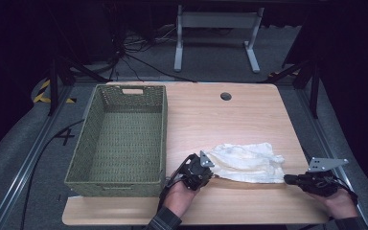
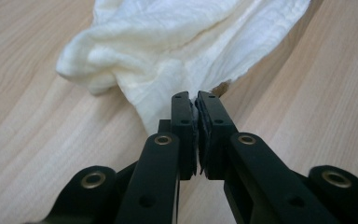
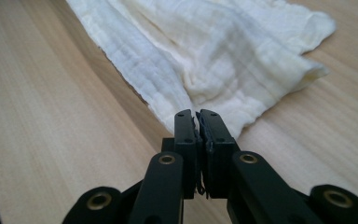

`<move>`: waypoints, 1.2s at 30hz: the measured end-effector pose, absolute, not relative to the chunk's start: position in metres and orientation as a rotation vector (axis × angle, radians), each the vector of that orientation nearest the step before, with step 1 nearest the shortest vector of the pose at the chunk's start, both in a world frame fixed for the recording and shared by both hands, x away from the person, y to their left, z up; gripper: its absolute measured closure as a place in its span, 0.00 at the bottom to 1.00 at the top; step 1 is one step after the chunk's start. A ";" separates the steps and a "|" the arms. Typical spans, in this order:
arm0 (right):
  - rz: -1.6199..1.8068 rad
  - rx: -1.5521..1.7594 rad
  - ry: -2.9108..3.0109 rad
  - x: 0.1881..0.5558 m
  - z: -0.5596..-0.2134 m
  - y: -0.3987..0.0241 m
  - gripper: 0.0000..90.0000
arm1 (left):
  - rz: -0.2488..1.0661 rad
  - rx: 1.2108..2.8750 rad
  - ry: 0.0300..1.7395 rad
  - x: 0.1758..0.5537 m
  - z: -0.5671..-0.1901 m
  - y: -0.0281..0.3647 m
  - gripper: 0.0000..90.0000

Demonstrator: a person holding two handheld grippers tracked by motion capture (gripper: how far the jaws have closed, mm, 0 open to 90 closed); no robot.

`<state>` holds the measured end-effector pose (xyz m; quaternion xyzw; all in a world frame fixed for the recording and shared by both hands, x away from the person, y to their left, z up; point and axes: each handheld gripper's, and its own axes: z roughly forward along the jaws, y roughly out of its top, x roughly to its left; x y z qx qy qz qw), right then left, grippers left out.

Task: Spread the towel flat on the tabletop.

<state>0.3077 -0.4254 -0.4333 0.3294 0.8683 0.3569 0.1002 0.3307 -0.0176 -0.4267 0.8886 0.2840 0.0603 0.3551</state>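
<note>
Green woven basket [image 1: 116, 139] holding nothing, both grippers' fingers clamped on white cloth [image 1: 245, 163]

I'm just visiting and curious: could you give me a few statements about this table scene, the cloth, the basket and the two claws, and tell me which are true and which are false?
1. The white cloth lies on the wooden table, outside the basket. True.
2. The green woven basket holds a folded towel. False: nothing lies in it.
3. The left claw is shut on an edge of the cloth. True: its jaws pinch the fabric.
4. The right claw hangs wide open above the cloth. False: it too is shut on a cloth edge.
5. The basket stands to the right of the cloth in the high view. False: it stands to the left.
</note>
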 end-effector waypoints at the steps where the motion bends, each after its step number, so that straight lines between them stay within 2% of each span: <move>1: 1.060 0.973 2.569 0.306 -0.434 -0.426 0.96 | 0.154 2.292 0.736 0.328 -0.427 -0.016 0.93; 3: 1.087 0.968 2.553 0.300 -0.433 -0.430 0.87 | 0.157 2.285 0.727 0.325 -0.425 -0.015 0.86; 6: 1.124 0.982 2.514 0.297 -0.429 -0.434 0.84 | 0.156 2.263 0.716 0.325 -0.422 -0.015 0.85; 7: 1.132 0.985 2.504 0.297 -0.428 -0.435 0.85 | 0.153 2.260 0.715 0.326 -0.421 -0.016 0.85; 11: 1.136 0.977 2.507 0.300 -0.427 -0.433 0.92 | 0.127 2.275 0.699 0.333 -0.424 -0.020 0.98; 13: 1.114 0.970 2.533 0.305 -0.431 -0.428 0.95 | 0.113 2.293 0.693 0.343 -0.431 -0.026 0.99; 16: 1.064 0.954 2.555 0.315 -0.436 -0.419 0.99 | 0.106 2.322 0.697 0.355 -0.439 -0.035 1.00; 23: 1.010 0.953 2.572 0.333 -0.445 -0.411 0.99 | 0.143 2.402 0.681 0.367 -0.452 -0.049 1.00; 36: 0.989 0.929 2.596 0.329 -0.451 -0.410 1.00 | 0.105 2.438 0.643 0.360 -0.451 -0.040 1.00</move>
